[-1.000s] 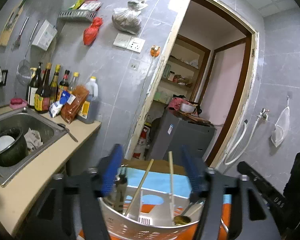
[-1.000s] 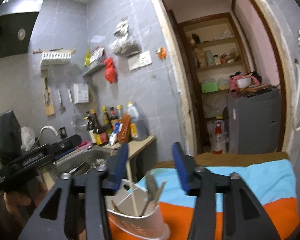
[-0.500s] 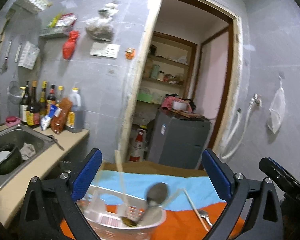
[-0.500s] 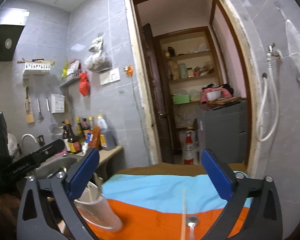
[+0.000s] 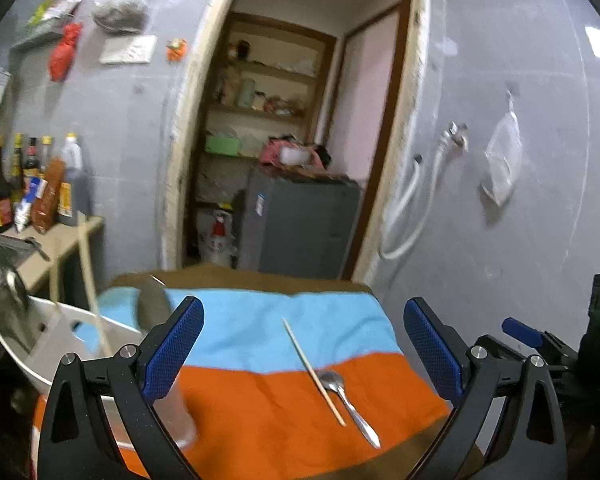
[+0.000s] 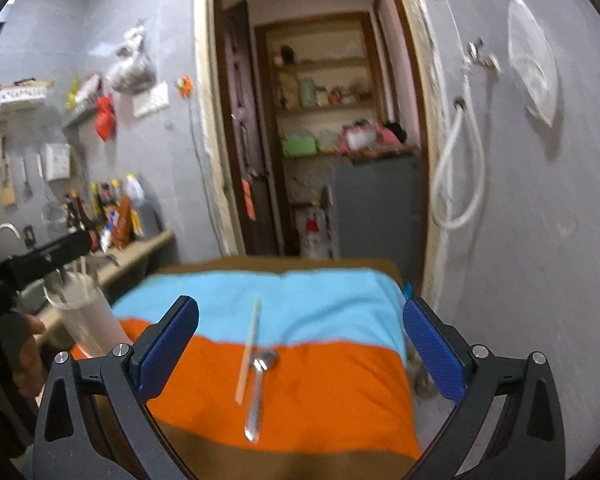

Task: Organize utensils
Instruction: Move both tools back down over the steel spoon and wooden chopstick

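Note:
A wooden chopstick [image 5: 313, 372] and a metal spoon [image 5: 350, 402] lie side by side on the blue and orange cloth [image 5: 268, 408] over the table. A white utensil basket [image 5: 60, 344] with chopsticks and spoons in it stands at the cloth's left end. My left gripper [image 5: 302, 356] is open wide above the cloth, with the basket just left of its left finger. My right gripper [image 6: 300, 354] is open too and empty; the chopstick [image 6: 249, 352] and spoon [image 6: 258, 392] lie below and between its fingers, the basket [image 6: 86, 320] off to its left.
A counter [image 5: 52, 248] with sauce bottles [image 5: 24, 184] and a sink runs along the left wall. Behind the table an open doorway shows shelves and a grey cabinet [image 5: 300, 228]. The other hand's gripper [image 6: 28, 268] shows at the left edge of the right wrist view.
Both grippers let go of the basket and opened wide, then swung to the right across the cloth. The basket now sits to their left, and a loose chopstick and spoon have come into view.

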Available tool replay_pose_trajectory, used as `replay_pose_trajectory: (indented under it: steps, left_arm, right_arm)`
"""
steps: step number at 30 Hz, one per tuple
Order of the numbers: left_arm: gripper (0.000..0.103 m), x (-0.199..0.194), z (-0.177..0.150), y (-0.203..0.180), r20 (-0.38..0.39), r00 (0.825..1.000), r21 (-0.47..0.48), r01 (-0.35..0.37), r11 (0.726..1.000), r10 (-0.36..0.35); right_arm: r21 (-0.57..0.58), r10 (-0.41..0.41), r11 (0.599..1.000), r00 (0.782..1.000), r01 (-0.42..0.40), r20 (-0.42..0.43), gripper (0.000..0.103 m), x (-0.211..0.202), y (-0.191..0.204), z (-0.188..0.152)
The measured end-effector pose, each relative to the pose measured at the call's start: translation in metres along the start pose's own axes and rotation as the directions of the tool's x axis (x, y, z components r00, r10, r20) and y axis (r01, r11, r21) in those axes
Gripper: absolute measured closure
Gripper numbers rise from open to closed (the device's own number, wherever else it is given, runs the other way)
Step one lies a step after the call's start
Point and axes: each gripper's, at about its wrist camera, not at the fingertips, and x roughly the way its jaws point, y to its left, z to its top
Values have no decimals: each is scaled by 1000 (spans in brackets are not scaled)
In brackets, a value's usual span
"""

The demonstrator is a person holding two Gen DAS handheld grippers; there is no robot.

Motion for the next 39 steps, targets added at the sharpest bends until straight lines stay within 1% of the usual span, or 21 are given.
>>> replay_pose_trajectory:
  steps: [5, 9, 13, 16, 20, 23, 26, 29, 32, 35, 39]
  left_arm:
    - [5, 23, -21, -15, -69, 997, 4, 19, 1000, -19]
    - [5, 46, -38, -15, -159, 987, -11, -1, 1000, -1]
    - [5, 71, -56, -7, -257, 966, -51, -38, 998, 24]
    - [5, 86, -69, 2, -331, 942, -80, -92, 993, 61]
    - [5, 101, -80, 9, -397, 909, -67, -165, 984, 125]
    - [5, 106, -86, 16, -430, 888, -55, -204, 977, 162]
    - [5, 111, -92, 26, -461, 873, -82, -224, 971, 162]
    - [5, 114, -96, 33, -481, 862, -107, -237, 966, 159]
    - [5, 115, -98, 38, -487, 859, -125, -246, 961, 157]
    - [5, 115, -97, 36, -489, 857, -120, -250, 961, 162]
    - [5, 114, -96, 36, -490, 857, -121, -248, 961, 160]
  right_arm:
    - [32, -25, 999, 997, 27, -71, 0, 1, -20, -25]
    - [41, -26, 999, 991, 32, -130, 0, 7, -29, -43]
    - [48, 3, 999, 977, 8, -214, 0, 23, -32, -55]
    - [36, 32, 999, 949, -22, -314, 0, 41, -30, -65]
    - [25, 49, 999, 921, -43, -385, 0, 56, -24, -75]
    - [16, 57, 998, 904, -56, -423, 0, 67, -19, -79]
    - [-6, 59, 997, 883, -70, -466, 0, 78, -12, -84]
    - [-30, 57, 996, 859, -84, -510, 0, 88, -7, -89]
    - [-65, 36, 995, 850, -82, -526, 0, 97, -1, -88]
    - [-95, 7, 993, 844, -68, -537, 0, 107, 1, -86]
    - [-121, -33, 992, 842, -38, -539, 1, 121, 3, -81]
